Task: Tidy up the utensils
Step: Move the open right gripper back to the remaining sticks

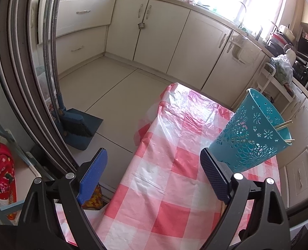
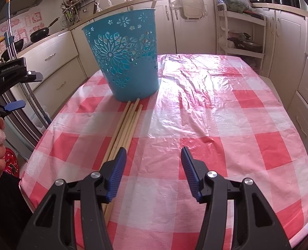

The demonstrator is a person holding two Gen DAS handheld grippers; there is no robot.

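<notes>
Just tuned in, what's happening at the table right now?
A person holds a gripper in each hand over a table with a red-and-white checked plastic cloth. A bundle of wooden chopsticks lies on the cloth, tips at the base of the teal perforated utensil holder, which already has a few chopsticks in it. The right gripper is open and empty, its left finger beside the bundle. The left gripper is open too, gripping nothing.

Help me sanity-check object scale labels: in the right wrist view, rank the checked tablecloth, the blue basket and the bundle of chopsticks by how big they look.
1. checked tablecloth, which fills most of the view.
2. blue basket.
3. bundle of chopsticks, long but thin, partly hidden behind the right gripper, so its full length is unsure.
</notes>
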